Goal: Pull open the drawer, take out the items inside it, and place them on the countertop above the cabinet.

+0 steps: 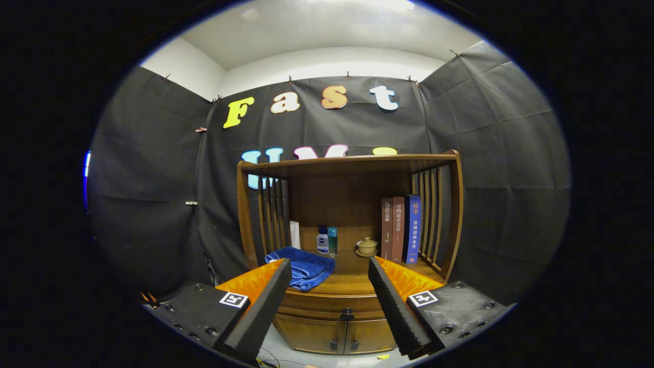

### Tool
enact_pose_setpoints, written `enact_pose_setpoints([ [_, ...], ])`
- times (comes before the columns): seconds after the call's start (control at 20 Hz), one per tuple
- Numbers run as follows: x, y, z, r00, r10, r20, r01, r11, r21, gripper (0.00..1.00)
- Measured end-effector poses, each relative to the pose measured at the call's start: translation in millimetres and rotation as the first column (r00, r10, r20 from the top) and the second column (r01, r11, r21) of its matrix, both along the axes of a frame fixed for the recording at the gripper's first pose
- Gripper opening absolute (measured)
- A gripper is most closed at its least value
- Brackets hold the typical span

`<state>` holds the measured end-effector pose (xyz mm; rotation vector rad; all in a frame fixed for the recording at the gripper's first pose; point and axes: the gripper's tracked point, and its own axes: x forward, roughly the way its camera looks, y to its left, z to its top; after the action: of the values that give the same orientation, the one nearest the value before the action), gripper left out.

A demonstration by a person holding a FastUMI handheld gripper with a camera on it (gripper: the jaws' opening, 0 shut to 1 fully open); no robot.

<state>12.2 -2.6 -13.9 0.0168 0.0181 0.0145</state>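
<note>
A brown wooden cabinet [352, 179] with slatted sides stands ahead of me against the booth wall. Its drawer [327, 309] sits shut under the countertop [355, 278], with a small dark knob [347, 313] at its middle. My gripper [329, 268] is open, well back from the cabinet, and nothing is between its fingers. The knob shows in the gap between the fingers, lower than their tips. What lies inside the drawer is hidden.
On the countertop lie a folded blue towel [306, 268], a white box [295, 234], two small bottles [327, 241], a lidded ceramic cup [367, 247] and three upright books [401, 229]. Two lower cabinet doors [337, 335] sit below the drawer.
</note>
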Motion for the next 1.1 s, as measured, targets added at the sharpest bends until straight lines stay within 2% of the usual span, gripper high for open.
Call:
enact_pose_setpoints([
  [0.2, 11, -5, -10, 1.0, 0.0, -0.013, 0.001, 0.999, 0.044, 0.98],
  [0.4, 32, -15, -40, 0.998, -0.006, -0.062, 0.01, 0.998, 0.063, 0.97],
  [0.85, 81, -34, -149, 0.974, -0.047, -0.219, 0.06, 0.997, 0.055, 0.99],
  [1.1, 106, -45, -209, 0.947, -0.077, -0.311, 0.103, 0.992, 0.067, 0.99],
])
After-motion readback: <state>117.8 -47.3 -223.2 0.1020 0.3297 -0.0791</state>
